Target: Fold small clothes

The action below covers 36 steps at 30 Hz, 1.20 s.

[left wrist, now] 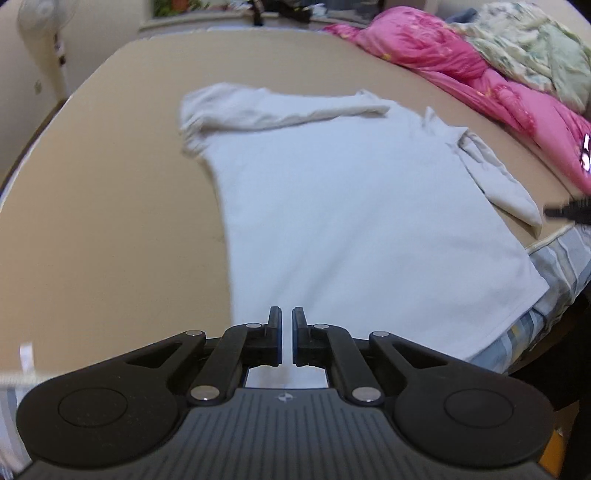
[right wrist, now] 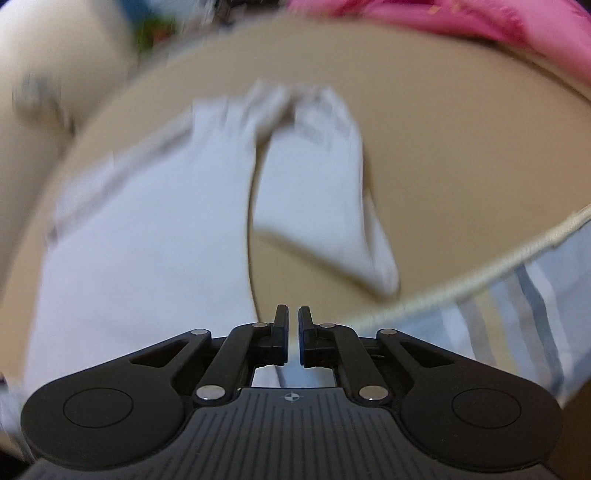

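A white long-sleeved shirt (left wrist: 351, 221) lies flat on a tan bed sheet (left wrist: 110, 184). One sleeve (left wrist: 277, 110) is folded across its top and the other (left wrist: 495, 184) lies along its right side. My left gripper (left wrist: 287, 314) is at the near hem with its jaws nearly together, and white cloth fills the slit between them. In the blurred right wrist view the shirt (right wrist: 147, 240) and its loose sleeve (right wrist: 317, 184) spread ahead. My right gripper (right wrist: 293, 312) is shut at the shirt's near right edge, with white cloth showing under its pads.
A pink quilt (left wrist: 461, 62) and a pale floral blanket (left wrist: 535, 48) are heaped along the far right of the bed. The corded bed edge (right wrist: 480, 273) and striped mattress side (right wrist: 517, 314) run close on the right. A fan (left wrist: 40, 22) stands at the far left.
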Available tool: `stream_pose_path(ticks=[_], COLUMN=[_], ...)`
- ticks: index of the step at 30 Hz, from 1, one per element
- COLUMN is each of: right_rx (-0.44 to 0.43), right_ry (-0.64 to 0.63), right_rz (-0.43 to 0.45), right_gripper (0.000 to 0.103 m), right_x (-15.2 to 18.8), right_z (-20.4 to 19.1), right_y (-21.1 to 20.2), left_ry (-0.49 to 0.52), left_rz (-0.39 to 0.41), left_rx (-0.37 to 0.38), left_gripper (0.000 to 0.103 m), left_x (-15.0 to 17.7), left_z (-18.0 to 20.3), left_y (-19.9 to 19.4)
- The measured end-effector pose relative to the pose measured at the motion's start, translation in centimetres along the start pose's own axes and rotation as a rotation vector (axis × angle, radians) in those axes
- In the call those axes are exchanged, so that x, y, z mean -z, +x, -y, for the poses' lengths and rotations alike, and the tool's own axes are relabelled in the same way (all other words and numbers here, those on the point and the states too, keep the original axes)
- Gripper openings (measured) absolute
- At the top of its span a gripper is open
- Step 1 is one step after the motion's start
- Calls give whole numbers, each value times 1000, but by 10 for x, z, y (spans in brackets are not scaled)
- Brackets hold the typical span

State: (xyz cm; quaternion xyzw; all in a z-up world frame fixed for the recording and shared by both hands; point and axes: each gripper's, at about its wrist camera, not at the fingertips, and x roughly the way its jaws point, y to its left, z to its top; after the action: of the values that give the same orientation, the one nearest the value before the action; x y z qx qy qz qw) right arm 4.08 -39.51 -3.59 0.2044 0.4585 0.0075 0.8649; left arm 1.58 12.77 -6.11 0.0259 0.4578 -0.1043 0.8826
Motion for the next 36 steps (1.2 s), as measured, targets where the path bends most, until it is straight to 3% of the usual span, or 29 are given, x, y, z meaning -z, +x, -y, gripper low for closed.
stream_pose_path(ticks=[3, 6, 9, 13, 14, 16, 17, 19, 22, 24, 25, 26, 27, 28, 29, 31, 32, 34, 36], right_rx=[11, 93, 133, 113, 117, 130, 138, 181, 360, 457, 506, 563, 616, 657, 675, 637, 569, 467, 389], right_ry=[38, 78, 141, 157, 153, 138, 132, 101, -91, -281, -376, -458, -487, -488, -447, -261, -119, 78, 191], right_rz=[111, 147, 81, -29, -62, -128, -113, 46, 428, 679, 762, 788, 750, 648, 456, 171, 87, 113, 189], right_gripper=[25, 28, 37, 41, 40, 13, 6, 4, 4, 4, 4, 4, 5, 8, 8, 9, 9, 14, 30], right_x=[-28, -49, -66, -77, -74, -76, -81, -103, -138, -138, -134, -128, -125, -124, -121, -114, -110, -105, -102], right_z=[4, 18, 39, 51, 50, 50, 50, 47, 26, 8, 1, 1, 6, 17, 39, 80, 102, 130, 148], right_y=[-5, 8, 41, 83, 92, 111, 111, 100, 61, 37, 34, 35, 44, 61, 83, 108, 108, 86, 66], left_ry=[18, 10, -27, -71, -83, -101, -107, -111, -112, -115, -114, -112, -109, -105, -105, -105, -105, -106, -108], left_rz=[8, 19, 15, -2, -11, -26, -33, -43, -58, -67, -71, -74, -77, -78, -79, -82, -83, -91, -96], left_rx=[-16, -43, -59, -84, -91, -104, -111, -116, -123, -123, -121, -119, -115, -108, -103, -93, -90, -90, -89], left_gripper=[10, 17, 17, 17, 17, 17, 17, 17, 17, 17, 17, 17, 17, 17, 17, 17, 17, 17, 17], left_x=[-7, -19, -32, -48, -51, -57, -59, -62, -66, -67, -68, -68, -69, -70, -70, -71, -71, -71, -71], left_z=[22, 34, 34, 29, 27, 25, 24, 23, 21, 20, 20, 21, 22, 23, 23, 24, 24, 25, 25], left_y=[11, 30, 44, 65, 71, 81, 86, 93, 103, 108, 110, 112, 113, 114, 114, 116, 117, 119, 121])
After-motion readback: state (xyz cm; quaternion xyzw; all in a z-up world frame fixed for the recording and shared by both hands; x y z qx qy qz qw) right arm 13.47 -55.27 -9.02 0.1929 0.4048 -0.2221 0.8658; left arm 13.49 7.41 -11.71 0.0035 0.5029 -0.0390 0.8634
